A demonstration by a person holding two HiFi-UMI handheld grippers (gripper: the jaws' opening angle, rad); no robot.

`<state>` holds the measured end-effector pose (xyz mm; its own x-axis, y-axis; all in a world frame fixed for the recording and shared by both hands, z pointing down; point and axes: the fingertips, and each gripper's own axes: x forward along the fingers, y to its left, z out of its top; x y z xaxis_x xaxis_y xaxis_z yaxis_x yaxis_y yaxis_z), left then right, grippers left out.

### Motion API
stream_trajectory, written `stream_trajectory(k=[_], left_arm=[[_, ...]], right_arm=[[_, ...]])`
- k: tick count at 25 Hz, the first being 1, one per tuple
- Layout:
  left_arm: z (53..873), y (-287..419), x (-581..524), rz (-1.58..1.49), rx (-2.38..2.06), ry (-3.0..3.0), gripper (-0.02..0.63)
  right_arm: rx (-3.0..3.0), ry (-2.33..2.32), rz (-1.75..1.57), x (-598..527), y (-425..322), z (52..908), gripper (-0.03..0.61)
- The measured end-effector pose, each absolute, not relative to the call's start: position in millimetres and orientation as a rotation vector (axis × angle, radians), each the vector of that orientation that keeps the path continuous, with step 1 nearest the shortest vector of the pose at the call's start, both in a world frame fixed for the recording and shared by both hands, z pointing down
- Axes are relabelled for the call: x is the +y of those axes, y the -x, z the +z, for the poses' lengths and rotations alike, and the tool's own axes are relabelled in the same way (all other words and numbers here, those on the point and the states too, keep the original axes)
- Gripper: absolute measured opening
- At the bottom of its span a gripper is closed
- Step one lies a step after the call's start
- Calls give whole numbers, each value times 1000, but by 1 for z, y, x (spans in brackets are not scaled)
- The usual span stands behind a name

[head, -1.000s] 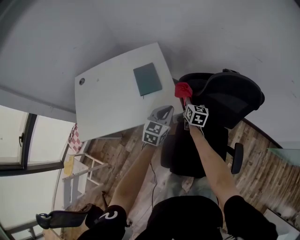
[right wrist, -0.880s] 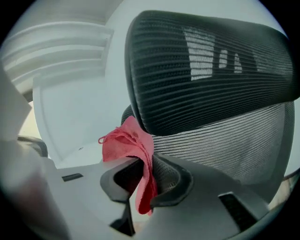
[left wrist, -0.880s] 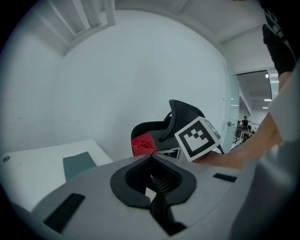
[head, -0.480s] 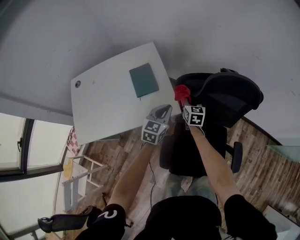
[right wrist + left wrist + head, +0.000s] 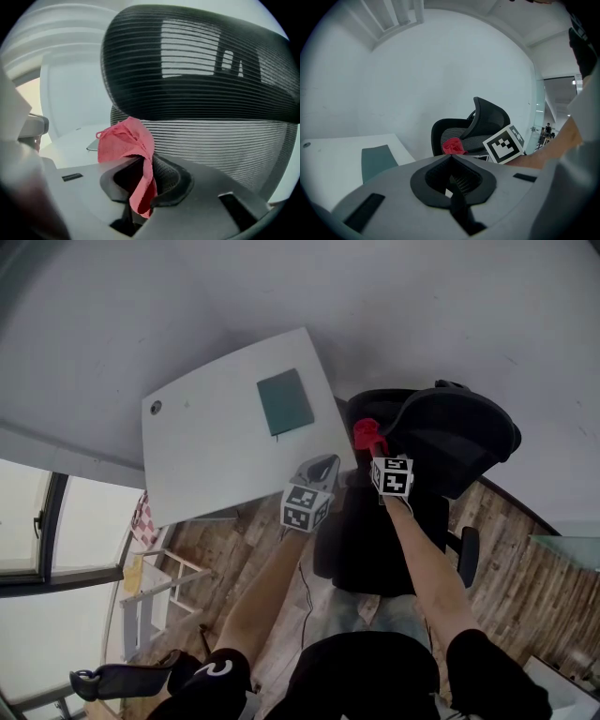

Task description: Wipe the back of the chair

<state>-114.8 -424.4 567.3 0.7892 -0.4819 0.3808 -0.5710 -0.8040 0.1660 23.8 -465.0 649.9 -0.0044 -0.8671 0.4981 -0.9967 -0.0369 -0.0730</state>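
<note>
Right, my right gripper [image 5: 140, 187] is clamped on the red cloth [image 5: 126, 140]. It pinches a lower fold, so the bunched end stands up past the jaws, just in front of the chair's mesh back [image 5: 220, 140] and below the headrest [image 5: 197, 61]. I cannot tell whether cloth and mesh touch. My left gripper [image 5: 451, 161] has its jaws together on nothing and hangs beside the chair [image 5: 459, 442], on the side of the white bench [image 5: 216, 446]. The cloth looks light, soft and floppy, so I judge the pressure has to come from the gripper, with the bunch leading. The ribbed mesh should give under load and may snag loose threads. An office chair may also swivel away, and its rigid frame edge looks the best place to steady it.
</note>
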Motion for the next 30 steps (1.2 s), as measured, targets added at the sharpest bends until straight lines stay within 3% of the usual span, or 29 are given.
stream_trajectory(k=[30], left_arm=[[552, -32, -358, 467, -865, -2651, 25]], right_arm=[[-1729, -2126, 601, -358, -255, 627, 68]])
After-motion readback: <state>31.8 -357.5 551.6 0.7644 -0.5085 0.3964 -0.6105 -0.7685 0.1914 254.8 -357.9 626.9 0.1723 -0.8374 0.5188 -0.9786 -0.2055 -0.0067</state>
